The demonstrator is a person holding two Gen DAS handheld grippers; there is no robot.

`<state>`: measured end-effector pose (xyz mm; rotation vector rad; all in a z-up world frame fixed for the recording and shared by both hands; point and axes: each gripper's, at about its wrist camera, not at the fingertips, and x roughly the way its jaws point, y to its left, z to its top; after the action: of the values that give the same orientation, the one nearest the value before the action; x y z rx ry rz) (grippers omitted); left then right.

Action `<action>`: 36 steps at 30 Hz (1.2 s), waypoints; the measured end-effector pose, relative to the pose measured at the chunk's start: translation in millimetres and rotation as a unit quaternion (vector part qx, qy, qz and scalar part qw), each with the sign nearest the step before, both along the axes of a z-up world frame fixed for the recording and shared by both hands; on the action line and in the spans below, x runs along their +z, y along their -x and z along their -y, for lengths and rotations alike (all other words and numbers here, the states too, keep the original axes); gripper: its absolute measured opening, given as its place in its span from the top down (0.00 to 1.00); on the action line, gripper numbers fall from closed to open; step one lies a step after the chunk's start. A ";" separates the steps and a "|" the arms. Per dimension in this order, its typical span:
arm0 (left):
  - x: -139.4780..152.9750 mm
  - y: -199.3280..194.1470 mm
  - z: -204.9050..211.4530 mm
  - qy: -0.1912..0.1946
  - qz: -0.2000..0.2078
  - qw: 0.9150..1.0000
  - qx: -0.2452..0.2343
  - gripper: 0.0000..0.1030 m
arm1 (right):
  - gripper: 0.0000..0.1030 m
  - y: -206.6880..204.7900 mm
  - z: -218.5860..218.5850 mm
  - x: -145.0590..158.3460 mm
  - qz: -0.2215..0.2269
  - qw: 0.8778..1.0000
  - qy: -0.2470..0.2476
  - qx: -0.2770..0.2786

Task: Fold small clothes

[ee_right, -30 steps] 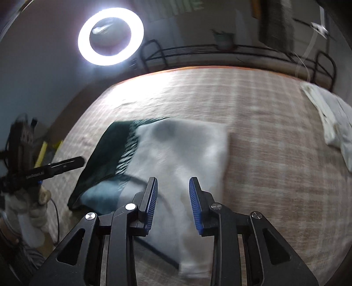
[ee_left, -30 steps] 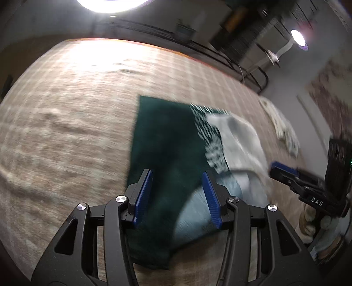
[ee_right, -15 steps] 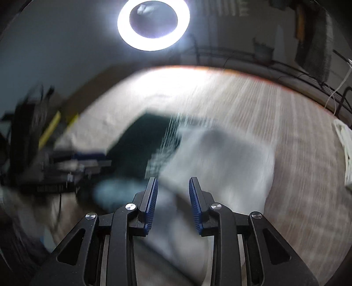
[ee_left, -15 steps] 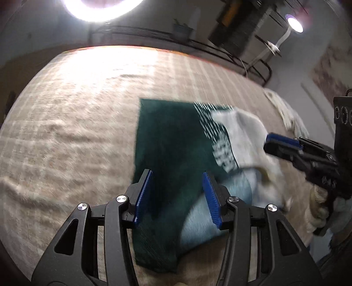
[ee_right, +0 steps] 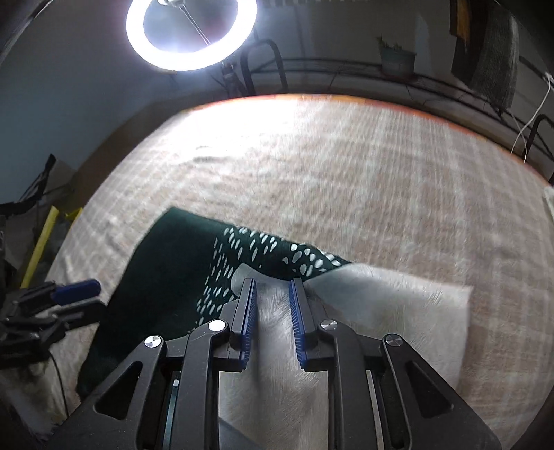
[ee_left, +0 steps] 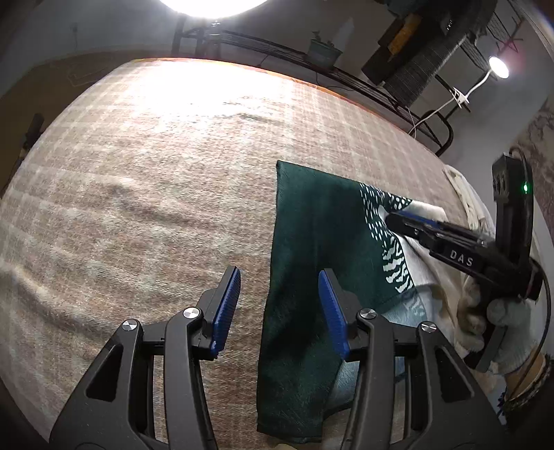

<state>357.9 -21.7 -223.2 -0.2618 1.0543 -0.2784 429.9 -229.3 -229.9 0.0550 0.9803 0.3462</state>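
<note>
A small garment lies flat on the checked beige cloth: a dark green part [ee_left: 311, 249] with white flecks [ee_left: 394, 256] and a pale grey-white part [ee_right: 381, 318]. My left gripper [ee_left: 280, 287] is open, low over the garment's left edge, its right finger above the green part. My right gripper [ee_right: 271, 294] is open with a narrow gap, over the pale part by the flecked band, empty. It also shows in the left wrist view [ee_left: 450, 242] reaching from the right.
The checked beige cloth [ee_left: 138, 180] covers the whole surface. A pale cloth pile [ee_left: 471, 204] lies at the far right. A ring light [ee_right: 190, 31] and a black metal rack [ee_left: 346, 79] stand beyond the far edge.
My right gripper has moved forward and left over the pale part toward the flecked band. My left gripper has shifted left to the garment's left edge. Both stay open.
</note>
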 end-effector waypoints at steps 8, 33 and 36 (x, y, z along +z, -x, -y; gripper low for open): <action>0.5 4.0 -13.7 0.038 -0.020 0.999 -0.003 0.53 | 0.80 30.6 36.3 31.6 0.002 0.999 -0.036 -0.016; -23.7 -10.0 4.5 0.128 -0.075 0.989 0.004 0.57 | 0.61 70.5 140.5 -31.9 -0.098 0.946 -0.295 -0.091; -25.5 -12.4 12.0 0.117 -0.078 0.990 0.007 0.76 | 0.67 66.5 135.4 -31.9 -0.098 0.947 -0.291 -0.098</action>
<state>370.3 -33.8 -248.8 -0.5090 1.1737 -0.3745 363.4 -364.7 -261.9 0.7318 1.0309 0.4424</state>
